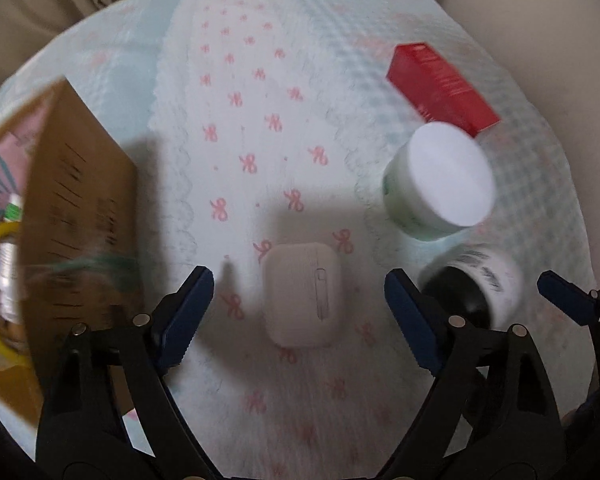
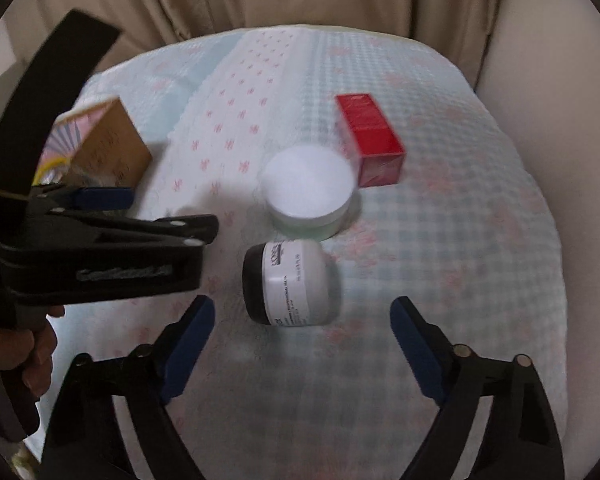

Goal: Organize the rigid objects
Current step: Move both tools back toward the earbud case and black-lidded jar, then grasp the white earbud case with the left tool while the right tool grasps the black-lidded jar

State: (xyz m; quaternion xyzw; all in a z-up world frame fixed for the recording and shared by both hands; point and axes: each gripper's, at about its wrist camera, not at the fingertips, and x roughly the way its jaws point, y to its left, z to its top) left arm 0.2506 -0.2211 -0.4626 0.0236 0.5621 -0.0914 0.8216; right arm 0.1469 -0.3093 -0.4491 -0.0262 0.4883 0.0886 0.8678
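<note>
The left gripper (image 1: 300, 306) hangs with jaws apart over a small white rounded plastic case (image 1: 302, 294) lying flat mid-tablecloth (image 1: 236, 120), long axis toward the far edge. The right gripper (image 2: 302, 338), likewise spread, frames a tipped white jar (image 2: 290, 282), black lid pointing left.

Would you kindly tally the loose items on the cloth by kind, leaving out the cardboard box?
Jars: 2, the white-lidded jar upright and the black-lidded jar on its side
Red box: 1
White earbud case: 1
Total: 4
</note>
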